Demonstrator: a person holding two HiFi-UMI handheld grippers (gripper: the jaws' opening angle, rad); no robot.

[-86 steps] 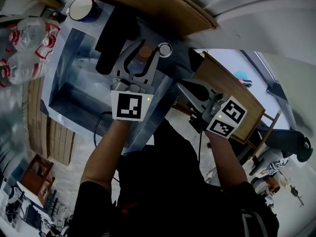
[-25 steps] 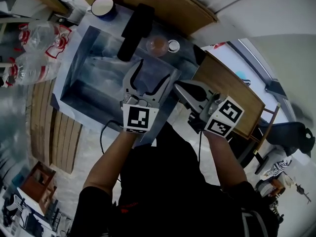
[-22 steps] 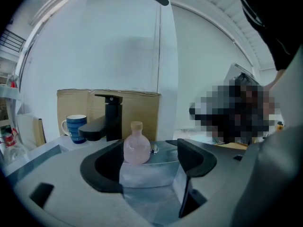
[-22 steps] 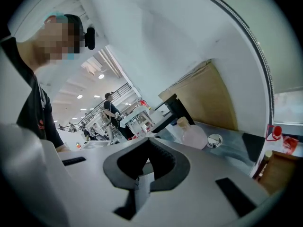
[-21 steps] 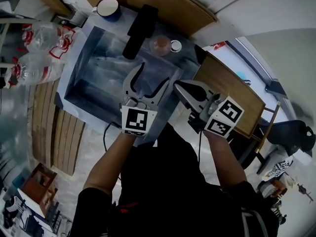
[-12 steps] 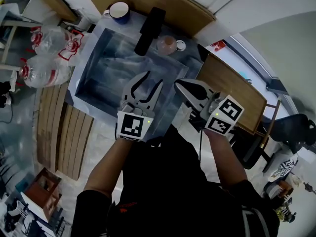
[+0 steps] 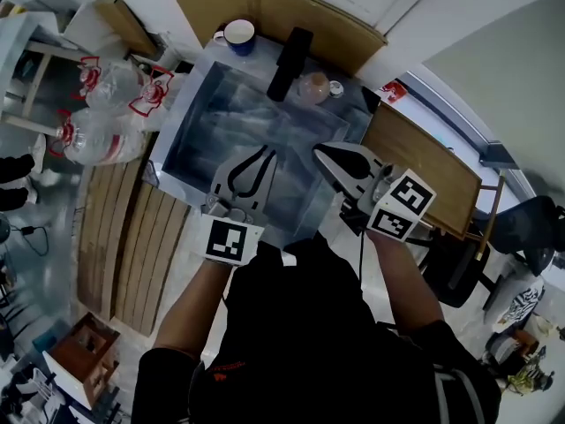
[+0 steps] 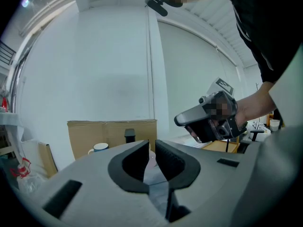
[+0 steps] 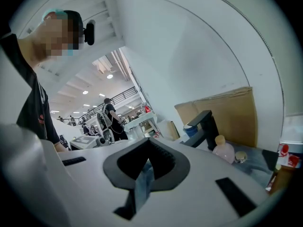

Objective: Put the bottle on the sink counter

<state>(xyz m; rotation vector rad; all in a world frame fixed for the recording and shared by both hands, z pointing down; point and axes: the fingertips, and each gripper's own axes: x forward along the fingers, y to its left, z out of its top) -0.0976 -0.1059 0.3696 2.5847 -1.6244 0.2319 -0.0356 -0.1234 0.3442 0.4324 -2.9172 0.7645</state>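
Already bottle [image 7: 312,87] seen upright on counter [image 7: 351,104] beside faucet [image 7: 291,51], well ahead of both jaw pairs, untouched.
Left gripper [image 7: 263,151]: jaws closing, nearly together, nothing between; no grip needed, placement judged done.
Right gripper [image 7: 320,151]: jaws held together, empty, kept aside.

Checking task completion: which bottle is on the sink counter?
The small pinkish bottle beside the black faucet. The large clear bottles with red handles lie off to the left of the sink, not on its counter.
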